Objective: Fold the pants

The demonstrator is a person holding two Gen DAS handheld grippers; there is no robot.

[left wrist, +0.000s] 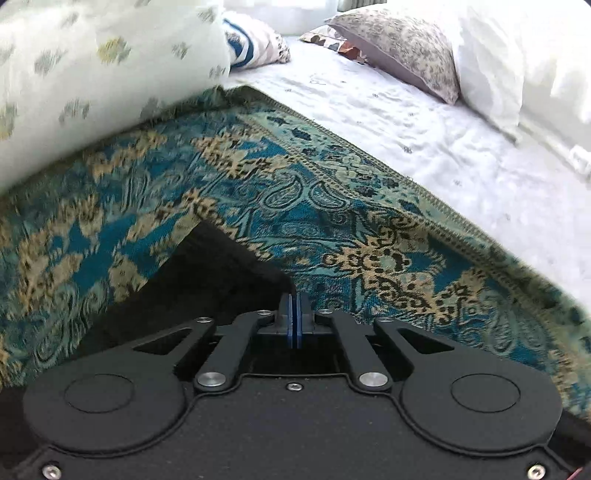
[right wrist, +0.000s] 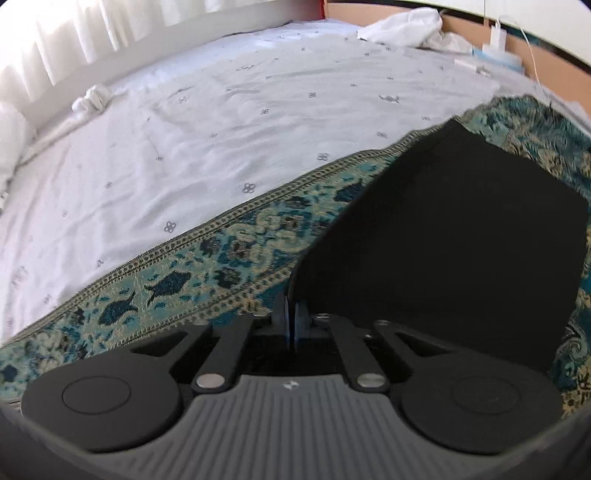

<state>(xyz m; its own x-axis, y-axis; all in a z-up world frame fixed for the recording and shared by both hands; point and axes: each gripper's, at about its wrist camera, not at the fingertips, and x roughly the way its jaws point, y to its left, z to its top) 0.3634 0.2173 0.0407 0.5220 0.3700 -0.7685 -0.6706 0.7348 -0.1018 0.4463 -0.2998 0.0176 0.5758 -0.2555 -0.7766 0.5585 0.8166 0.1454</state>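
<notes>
The black pants (right wrist: pixel 461 236) lie on a teal patterned rug (right wrist: pixel 207 266) spread on the bed. My right gripper (right wrist: pixel 291 306) is shut on the pants' near left edge, and the dark cloth runs away to the right. My left gripper (left wrist: pixel 295 299) is shut on a corner of the black pants (left wrist: pixel 207 280), which spread to the left below it over the same rug (left wrist: pixel 332 206). The blue pads are pressed together in both views.
A white sheet (left wrist: pixel 424 122) covers the bed beyond the rug. A large pale pillow (left wrist: pixel 92 74) lies at the left, and patterned pillows (left wrist: pixel 402 48) and a white pillow (left wrist: pixel 517 59) lie behind. White cloth (right wrist: pixel 402 26) and a headboard (right wrist: pixel 535 51) are at the far right.
</notes>
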